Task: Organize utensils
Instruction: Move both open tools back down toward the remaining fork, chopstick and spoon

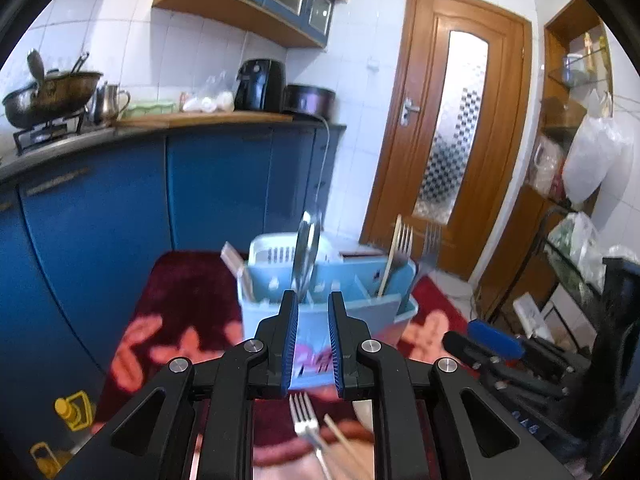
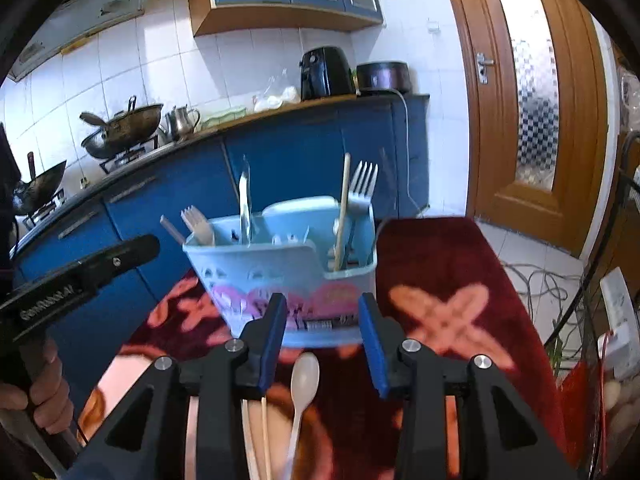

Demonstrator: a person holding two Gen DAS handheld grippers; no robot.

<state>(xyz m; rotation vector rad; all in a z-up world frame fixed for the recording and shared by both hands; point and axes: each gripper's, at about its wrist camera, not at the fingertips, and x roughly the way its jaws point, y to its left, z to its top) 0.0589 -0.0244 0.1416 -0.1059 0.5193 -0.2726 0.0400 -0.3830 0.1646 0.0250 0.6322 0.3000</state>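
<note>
- Left claw [image 1: 314, 306]: jaws narrowly parted. A metal spoon [image 1: 306, 252] stands up at its left pad; whether the pads press on it cannot be told.
- Right claw [image 2: 323, 316]: jaws stand apart with nothing gripped; they frame the front of the holder without touching it.
- Light blue utensil holder [image 2: 280, 268]: upright on the dark red patterned cloth [image 2: 460, 264] covering the worktop, divided into compartments.
- Right compartment: a fork [image 2: 362, 188] and a chopstick [image 2: 342, 212], both upright.
- Left compartment: a pale fork [image 2: 198, 226] and a knife [image 2: 245, 208].
- Loose on the cloth, near side: a white spoon [image 2: 304, 384], chopsticks [image 2: 264, 432], and a metal fork [image 1: 306, 420].
- Open cloth lies right of the holder, up to the worktop edge; blue cabinets [image 1: 120, 208] stand behind.
</note>
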